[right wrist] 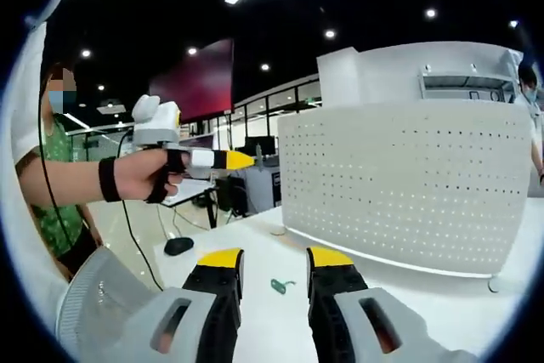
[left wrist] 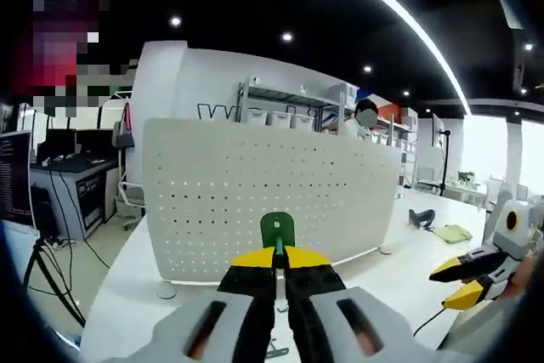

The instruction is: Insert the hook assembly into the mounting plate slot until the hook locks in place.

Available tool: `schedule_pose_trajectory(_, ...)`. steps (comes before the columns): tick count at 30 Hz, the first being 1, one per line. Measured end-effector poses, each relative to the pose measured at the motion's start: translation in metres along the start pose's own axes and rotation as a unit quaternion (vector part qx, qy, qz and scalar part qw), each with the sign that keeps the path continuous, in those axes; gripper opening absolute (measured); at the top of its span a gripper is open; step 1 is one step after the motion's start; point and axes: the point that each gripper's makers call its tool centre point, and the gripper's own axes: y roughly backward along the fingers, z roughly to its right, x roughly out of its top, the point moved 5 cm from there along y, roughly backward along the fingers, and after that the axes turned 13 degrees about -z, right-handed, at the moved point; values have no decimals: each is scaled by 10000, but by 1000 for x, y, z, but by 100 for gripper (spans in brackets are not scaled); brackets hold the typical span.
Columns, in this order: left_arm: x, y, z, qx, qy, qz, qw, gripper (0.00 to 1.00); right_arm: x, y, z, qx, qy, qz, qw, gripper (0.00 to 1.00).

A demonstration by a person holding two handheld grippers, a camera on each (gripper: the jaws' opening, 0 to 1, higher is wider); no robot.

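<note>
We hold the green hook (left wrist: 277,229) pinched in the left gripper (left wrist: 278,263), low centre of the left gripper view, just before the pegboard (left wrist: 255,201). We judge this the approach: next we must line the hook with a hole and push until it locks. The right gripper (right wrist: 274,268) stands spread and empty; a second hook (right wrist: 280,286) lies on the table (right wrist: 425,295) between its jaws.

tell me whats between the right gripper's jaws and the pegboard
A small green hook lies on the white table there, seen in the right gripper view; the rest is bare.
</note>
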Motion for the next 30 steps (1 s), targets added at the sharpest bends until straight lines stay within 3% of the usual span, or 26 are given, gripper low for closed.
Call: schedule_pose_trajectory(30,35,-37,-18,459,-167,66,9988,2,-7,8,5,-120,-9,-46,9999,34)
